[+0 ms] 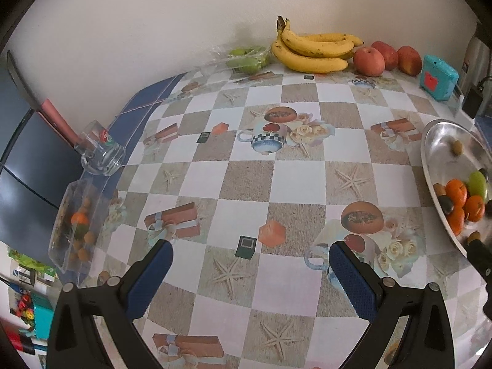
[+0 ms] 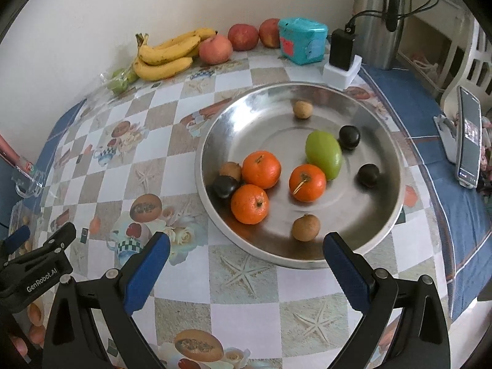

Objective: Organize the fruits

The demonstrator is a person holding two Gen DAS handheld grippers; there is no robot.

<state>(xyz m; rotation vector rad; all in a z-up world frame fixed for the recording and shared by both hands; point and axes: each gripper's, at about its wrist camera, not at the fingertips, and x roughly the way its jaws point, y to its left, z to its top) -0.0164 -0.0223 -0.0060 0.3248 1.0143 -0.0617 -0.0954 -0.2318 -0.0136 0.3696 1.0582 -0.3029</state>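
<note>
Steel, round and shallow, the dish point(image 2: 381, 160) serves as the landmark on the checked tablecloth point(image 2: 190, 98). Inside it lie three oranges point(image 2: 261, 169), a green fruit point(image 2: 323, 154) touching one of them, three dark round fruits point(image 2: 349, 136) and three small brown ones point(image 2: 306, 227).

Just short of the dish's near rim hangs the right gripper point(image 2: 246, 246), its blue-padded jaws spread wide with nothing between them. Well to the left of the dish, the left gripper point(image 1: 250, 256) hovers over bare cloth, likewise wide open and empty.

Beyond the dish, against the wall, sit a bunch of bananas point(image 2: 166, 53), three red apples point(image 2: 215, 49) and a teal box point(image 2: 303, 40). Far left of the dish, at the table's edge, a clear plastic container point(image 1: 72, 215) holds what looks like an orange and several small brown fruits, though the plastic blurs them.
</note>
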